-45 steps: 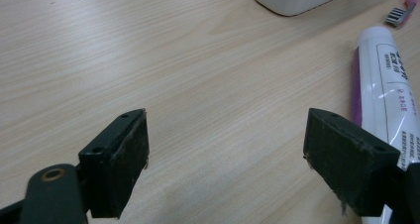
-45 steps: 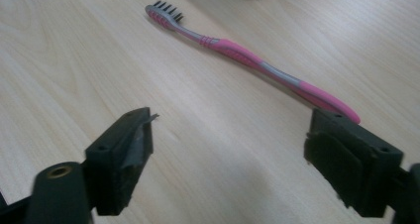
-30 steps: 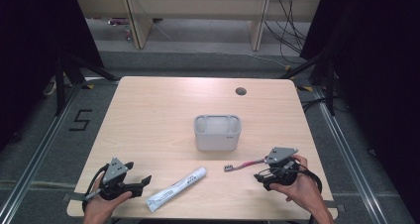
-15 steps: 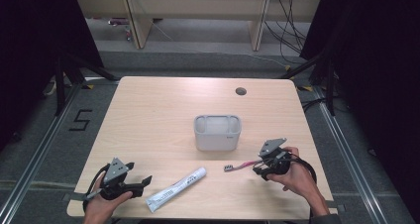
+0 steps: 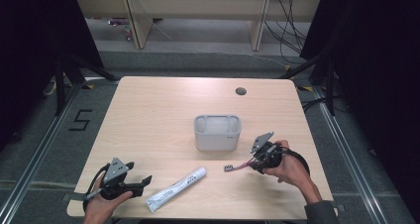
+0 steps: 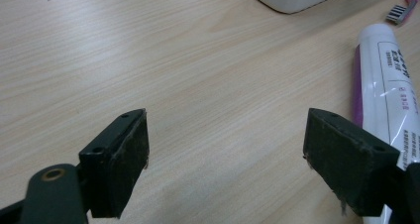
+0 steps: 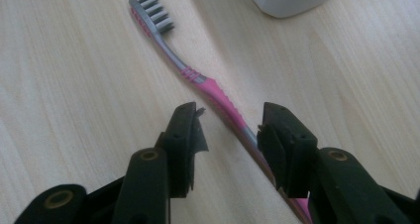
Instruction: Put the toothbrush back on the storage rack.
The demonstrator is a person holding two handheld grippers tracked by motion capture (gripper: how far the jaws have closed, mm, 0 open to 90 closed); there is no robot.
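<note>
Around toothbrush, right gripper now nearer.

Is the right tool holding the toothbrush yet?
No. The right tool is open around the toothbrush handle, not gripping it. Nothing is held.

You worked on a matt wooden table, with a glossy plastic toothbrush and a shiny toothpaste tube.

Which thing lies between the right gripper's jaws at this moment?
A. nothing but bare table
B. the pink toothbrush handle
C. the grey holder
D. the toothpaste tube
B: in the right gripper view the toothbrush runs its pink handle down between the open jaws of the right gripper, which have not closed on it.
</note>
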